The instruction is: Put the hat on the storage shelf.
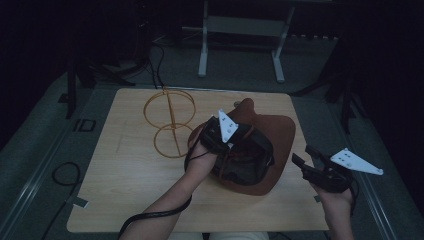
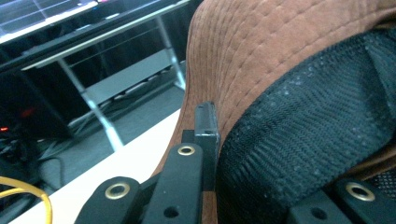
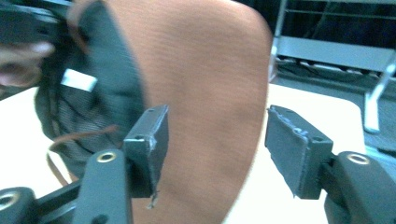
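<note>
The hat (image 1: 270, 145) is lain upside down on the surface (image 1: 125, 170), its edge clamped by the left tongs (image 1: 227, 137). The right tongs (image 1: 307, 160) are held just right of the brim, parted and holding nothing. A wire stand (image 1: 170, 122) is seen nearby.

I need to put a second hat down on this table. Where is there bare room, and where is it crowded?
The near left of the table is bare, between its left edge and the forearm. A narrower bare strip lies at the near right, below the brown hat. The middle is crowded: the hat, the left gripper shut on its brim, and the yellow wire stand behind.
</note>
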Motion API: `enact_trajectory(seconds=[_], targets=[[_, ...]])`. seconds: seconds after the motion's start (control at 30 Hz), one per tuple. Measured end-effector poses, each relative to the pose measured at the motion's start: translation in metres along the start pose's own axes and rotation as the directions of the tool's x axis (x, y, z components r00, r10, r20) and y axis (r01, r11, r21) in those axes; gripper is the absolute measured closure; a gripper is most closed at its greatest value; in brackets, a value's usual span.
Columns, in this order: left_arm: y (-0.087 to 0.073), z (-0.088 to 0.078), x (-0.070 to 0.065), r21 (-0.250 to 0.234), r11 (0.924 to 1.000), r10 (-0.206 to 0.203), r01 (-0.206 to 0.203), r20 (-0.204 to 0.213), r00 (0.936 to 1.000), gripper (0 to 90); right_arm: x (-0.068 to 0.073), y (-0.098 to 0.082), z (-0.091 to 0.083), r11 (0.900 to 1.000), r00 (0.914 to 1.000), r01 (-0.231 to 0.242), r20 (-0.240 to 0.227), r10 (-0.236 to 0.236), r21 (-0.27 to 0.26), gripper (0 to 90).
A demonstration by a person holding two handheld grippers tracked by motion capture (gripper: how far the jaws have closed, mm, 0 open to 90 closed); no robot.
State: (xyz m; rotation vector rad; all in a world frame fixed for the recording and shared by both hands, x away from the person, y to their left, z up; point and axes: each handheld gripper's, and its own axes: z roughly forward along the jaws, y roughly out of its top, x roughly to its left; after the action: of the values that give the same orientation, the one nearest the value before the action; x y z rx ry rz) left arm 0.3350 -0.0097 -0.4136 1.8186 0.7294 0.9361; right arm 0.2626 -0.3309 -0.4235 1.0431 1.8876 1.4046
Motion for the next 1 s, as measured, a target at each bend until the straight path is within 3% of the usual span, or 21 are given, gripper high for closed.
enact_trajectory(seconds=[0.07,0.13,0.2,0.23,0.27,0.33,0.37,0.4,0.47,0.5,0.53,0.6,0.63,0.7,0.73,0.8,0.83,0.87,0.9,0.97,1.0], targets=[[-0.001,-0.001,0.002,-0.013,0.9999,-0.006,0.006,0.014,0.9999,86.5,-0.005,-0.002,-0.002,1.000,0.9999,-0.014,0.002,0.014,-0.001,39.8],[-0.005,-0.003,0.008,-0.041,0.9988,-0.024,0.027,0.066,0.9975,86.5,-0.018,-0.006,-0.007,1.000,0.9992,-0.027,0.030,0.028,-0.005,41.7],[-0.006,-0.003,0.010,-0.041,0.9989,-0.022,0.025,0.077,0.9968,86.5,-0.024,-0.007,-0.008,1.000,0.9986,-0.030,0.044,0.031,-0.008,42.4],[-0.007,-0.004,0.013,-0.050,0.9986,-0.012,0.018,0.124,0.9923,86.4,-0.027,-0.008,-0.008,0.999,0.9980,-0.035,0.052,0.035,-0.010,43.0],[-0.007,-0.004,0.013,-0.050,0.9986,-0.012,0.018,0.124,0.9923,86.4,-0.027,-0.008,-0.008,0.999,0.9980,-0.035,0.052,0.035,-0.010,43.0],[-0.009,-0.007,0.017,-0.080,0.9967,0.024,-0.010,0.183,0.9828,86.4,-0.033,-0.008,-0.007,0.998,0.9971,-0.063,0.044,0.062,0.027,50.4],[-0.009,-0.007,0.017,-0.080,0.9967,0.024,-0.010,0.183,0.9828,86.4,-0.035,-0.009,-0.006,0.997,0.9972,-0.068,0.034,0.067,0.030,50.2],[-0.011,-0.008,0.019,-0.107,0.9940,0.045,-0.023,0.207,0.9773,86.4,-0.036,-0.009,-0.005,0.997,0.9973,-0.070,0.023,0.069,0.027,49.0],[-0.013,-0.011,0.021,-0.160,0.9872,0.043,-0.002,0.258,0.9652,86.4,-0.037,-0.009,-0.002,0.998,0.9979,-0.065,0.009,0.065,0.026,46.5],[-0.013,-0.013,0.022,-0.182,0.9833,0.058,-0.009,0.265,0.9626,86.4,-0.036,-0.009,-0.001,0.998,0.9981,-0.061,-0.001,0.061,0.023,45.9],[-0.014,-0.016,0.023,-0.222,0.9750,0.065,0.003,0.297,0.9528,86.4,-0.036,-0.009,0.001,0.998,0.9984,-0.055,-0.013,0.055,0.022,45.8],[-0.014,-0.020,0.023,-0.263,0.9647,0.080,0.006,0.316,0.9452,86.3,-0.035,-0.009,0.003,0.999,0.9976,-0.049,-0.048,0.050,0.013,45.4],[-0.014,-0.022,0.024,-0.293,0.9561,0.092,0.012,0.337,0.9368,86.3,-0.033,-0.009,0.004,0.999,0.9965,-0.045,-0.071,0.045,0.007,45.4],[-0.014,-0.023,0.024,-0.304,0.9528,0.104,0.003,0.336,0.9360,86.3,-0.031,-0.009,0.006,0.999,0.9955,-0.034,-0.089,0.035,0.008,45.4],[-0.012,-0.025,0.024,-0.323,0.9462,0.107,0.020,0.370,0.9230,86.3,-0.029,-0.009,0.008,1.000,0.9949,-0.024,-0.098,0.025,0.009,45.4],[-0.012,-0.026,0.023,-0.335,0.9419,0.115,0.018,0.373,0.9205,86.3,-0.024,-0.008,0.011,1.000,0.9919,-0.009,-0.127,0.010,0.015,45.5],[-0.010,-0.027,0.022,-0.356,0.9338,0.125,0.039,0.426,0.8959,86.3,-0.016,-0.005,0.015,1.000,0.9877,0.013,-0.156,-0.010,0.019,45.5],[-0.010,-0.027,0.022,-0.356,0.9338,0.125,0.039,0.426,0.8959,86.4,-0.016,-0.005,0.015,1.000,0.9877,0.013,-0.156,-0.010,0.019,45.5],[-0.009,-0.028,0.019,-0.381,0.9233,0.148,0.047,0.466,0.8725,86.4,-0.009,-0.003,0.019,1.000,0.9825,0.027,-0.185,-0.023,0.015,45.5],[-0.007,-0.028,0.015,-0.395,0.9176,0.172,0.042,0.489,0.8554,86.3,-0.002,0.000,0.021,0.999,0.9730,0.035,-0.228,-0.036,-0.009,45.5],[-0.007,-0.028,0.013,-0.411,0.9099,0.179,0.058,0.515,0.8383,86.3,0.002,0.002,0.022,0.999,0.9667,0.039,-0.252,-0.042,-0.018,45.5]])
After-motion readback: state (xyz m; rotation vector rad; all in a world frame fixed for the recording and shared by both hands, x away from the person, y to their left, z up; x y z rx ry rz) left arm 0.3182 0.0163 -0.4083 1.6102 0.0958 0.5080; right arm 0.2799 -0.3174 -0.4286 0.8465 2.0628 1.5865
